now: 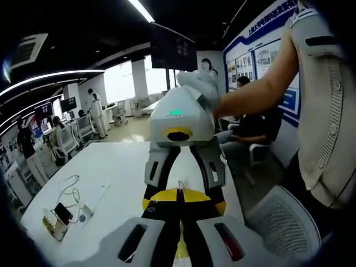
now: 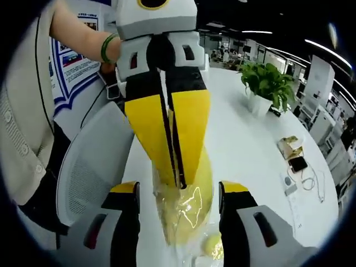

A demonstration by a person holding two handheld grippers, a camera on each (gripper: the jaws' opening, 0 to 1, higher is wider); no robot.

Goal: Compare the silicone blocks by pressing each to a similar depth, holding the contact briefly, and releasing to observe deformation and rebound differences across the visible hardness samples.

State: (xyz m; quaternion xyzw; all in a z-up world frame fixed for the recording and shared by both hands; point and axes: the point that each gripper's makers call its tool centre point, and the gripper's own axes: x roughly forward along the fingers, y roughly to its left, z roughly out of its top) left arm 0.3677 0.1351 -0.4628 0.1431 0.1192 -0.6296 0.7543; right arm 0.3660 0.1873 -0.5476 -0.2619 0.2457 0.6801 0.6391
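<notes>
Potted plant (image 2: 268,84) beyond left gripper (image 2: 175,181), yellow block (image 2: 186,208)

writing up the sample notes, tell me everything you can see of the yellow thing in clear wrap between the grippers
The yellow block looks like soft silicone, rounded and pale yellow, inside glossy, wrinkled clear wrap that catches the light. It rests on the white table, between the right gripper's open jaws. The left gripper comes down from above, jaws shut to a narrow point pressed on it. Its lower end is blurred.
</notes>
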